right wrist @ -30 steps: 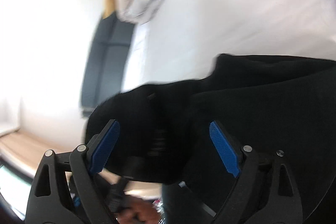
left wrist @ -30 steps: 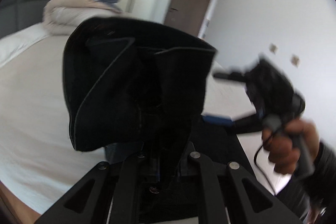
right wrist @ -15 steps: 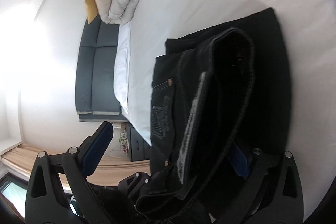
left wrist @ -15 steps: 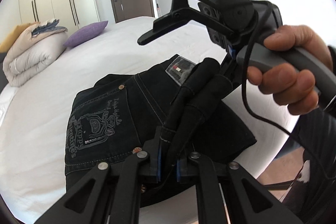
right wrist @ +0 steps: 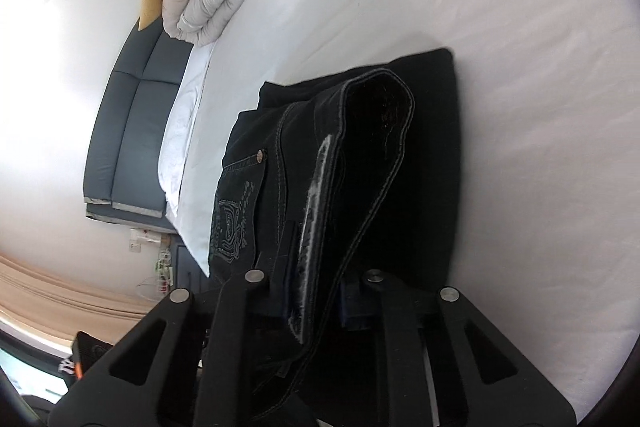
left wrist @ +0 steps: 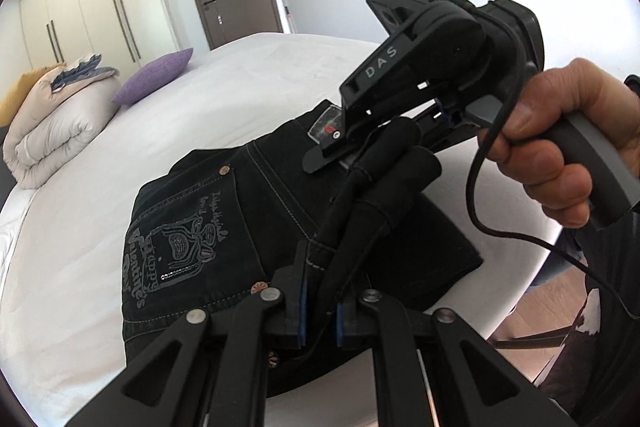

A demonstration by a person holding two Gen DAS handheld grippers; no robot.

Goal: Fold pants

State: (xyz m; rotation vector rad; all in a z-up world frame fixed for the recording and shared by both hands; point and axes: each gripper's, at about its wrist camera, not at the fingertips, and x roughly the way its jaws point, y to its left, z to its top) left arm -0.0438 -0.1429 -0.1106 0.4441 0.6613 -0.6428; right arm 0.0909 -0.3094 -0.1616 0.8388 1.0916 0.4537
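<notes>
Left hand-held gripper [left wrist: 319, 311]: pads pressed together on a rolled edge of the black jeans [left wrist: 248, 227], pinching the bundle of hem and leg fabric that rises toward the other tool. Right hand-held gripper [right wrist: 314, 301]: jaws pinching the same folded edge from the far side; frayed hem and stitched seam run up between its fingers. A second ago its blue pads were spread wide with the cloth loose in front. Half a second ago one pad was still open. So the right side has only just clamped on.

The jeans have also come down. A second ago they hung bunched in the air, hiding most of the room; now the bulk lies on the white bed [left wrist: 80, 227], near its corner, back pocket with embroidered logo [left wrist: 176, 247] face up, and a lower layer spread flat beneath.

My read: the fold-over has landed and both tools hold the top edge. Next step is probably to lay that edge flat, square it with the layer below and let go. Risk: the thick roll springs open on release.

Folded duvet [left wrist: 52, 131] and purple cushion [left wrist: 154, 75] sit well apart, at the head end.
</notes>
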